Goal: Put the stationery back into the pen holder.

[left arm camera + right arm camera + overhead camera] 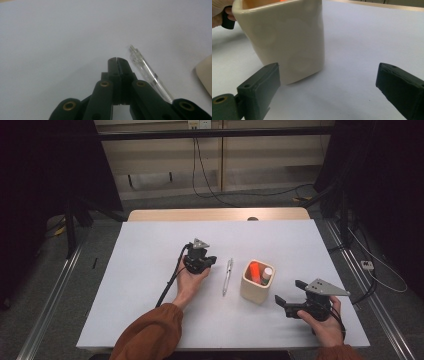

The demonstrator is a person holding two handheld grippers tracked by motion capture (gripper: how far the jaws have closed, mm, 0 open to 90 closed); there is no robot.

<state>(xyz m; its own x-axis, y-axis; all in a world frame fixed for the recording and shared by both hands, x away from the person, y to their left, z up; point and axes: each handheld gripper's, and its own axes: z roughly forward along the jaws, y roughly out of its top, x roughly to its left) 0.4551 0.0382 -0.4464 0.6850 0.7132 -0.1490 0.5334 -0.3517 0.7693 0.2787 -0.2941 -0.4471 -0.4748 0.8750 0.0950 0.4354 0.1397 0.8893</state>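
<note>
From the high view, the desk (150, 270) has a plain white top with a strip of light wood along its far edge. It sits on a grey floor (45, 285) with metal rails running down both sides. Behind it there's a pale wall with cables (200, 175) hanging down and trailing across the floor, and dark curtains close off both sides. A clear pen (227, 276) lies flat near the middle of the desk. Just to its right stands a cream pen cup (256, 287) with an orange marker (255, 271) and a white-capped one inside. The left hand-held gripper (209, 261) sits just left of the pen, held by a hand in a rust-orange sleeve (150, 335). The right hand-held gripper (289, 292) is close to the cup's right side, with its jaws spread apart.

In the left gripper view, the left hand-held gripper (116, 60) is closed tight with nothing between its jaws. The pen (147, 72) lies on the bare white top just beside its tip, not touching as far as I can tell. A corner of the cup (206, 75) pokes in at the right edge.

In the right gripper view, the right hand-held gripper (328, 75) is wide open and empty. The cup (284, 37) stands upright ahead, nearer the left jaw, on the same clean white surface. A wood edge shows at the far end.
</note>
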